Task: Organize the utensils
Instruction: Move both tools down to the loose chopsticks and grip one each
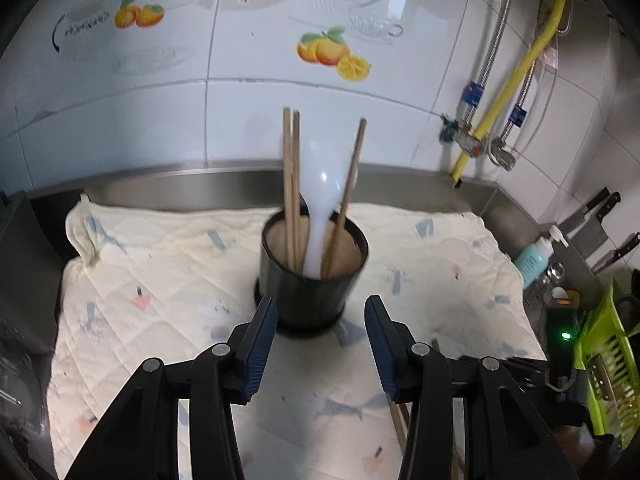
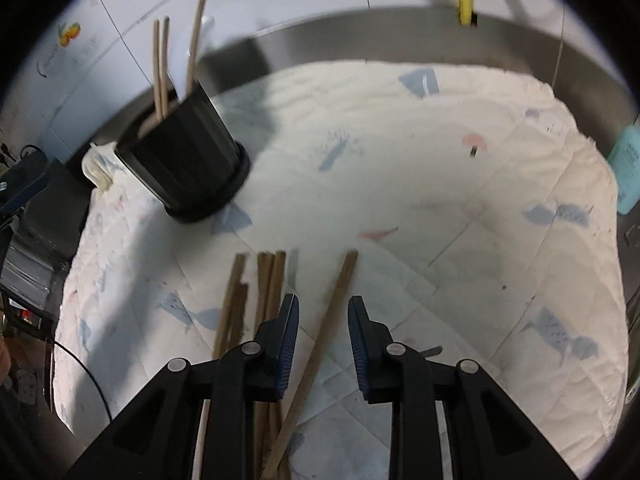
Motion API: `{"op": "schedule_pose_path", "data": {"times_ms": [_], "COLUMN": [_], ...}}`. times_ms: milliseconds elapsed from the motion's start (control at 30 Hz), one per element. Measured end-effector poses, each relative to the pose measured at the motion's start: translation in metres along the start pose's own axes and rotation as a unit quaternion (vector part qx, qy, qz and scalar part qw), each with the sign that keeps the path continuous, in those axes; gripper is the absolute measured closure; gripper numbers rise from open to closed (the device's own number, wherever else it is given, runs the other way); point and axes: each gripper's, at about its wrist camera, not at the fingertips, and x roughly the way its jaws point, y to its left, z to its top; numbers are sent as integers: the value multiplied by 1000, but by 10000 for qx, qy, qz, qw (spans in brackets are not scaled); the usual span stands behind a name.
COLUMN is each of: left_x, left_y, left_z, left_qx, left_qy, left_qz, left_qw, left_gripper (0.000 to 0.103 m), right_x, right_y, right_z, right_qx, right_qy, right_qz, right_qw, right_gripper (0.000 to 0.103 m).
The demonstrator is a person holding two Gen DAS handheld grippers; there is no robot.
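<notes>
Partly complete: the black holder on the worktop cloth contains three chopsticks and a white spoon. Loose chopsticks remain. Left gripper and right gripper: jaws apart, empty.

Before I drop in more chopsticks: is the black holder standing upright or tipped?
Upright: the black holder stands on its base on the cloth, opening facing up.
</notes>
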Motion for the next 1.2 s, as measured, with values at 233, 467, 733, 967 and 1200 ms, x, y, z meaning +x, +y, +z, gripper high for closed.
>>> {"op": "schedule_pose_path", "data": {"times_ms": [233,467,733,967,1200], "left_x": [7,35,79,112,133], "left_y": [-11,-24,-41,-58,-70], "left_z": [-14,-32,-57,-79,-90], "left_qx": [139,240,291,393,411], "left_qy": [374,945,1533,1963,2162], "left_qz": [-259,-433,-388,-376,-295], "left_qw": [9989,9943,9870,9790,9750], "left_gripper": [54,54,55,68,69], "right_x": [19,16,-5,-23,-33], "right_y": [-2,2,-10,-19,-20], "right_z": [-1,-4,-11,-14,-17], "right_qx": [41,-118,35,117,120], "right_qy": [221,124,-108,-300,-412], "right_qz": [-246,-409,-324,-266,-176], "right_qw": [9994,9990,9994,9991,9989], "right_gripper": [79,91,93,93,93]}}
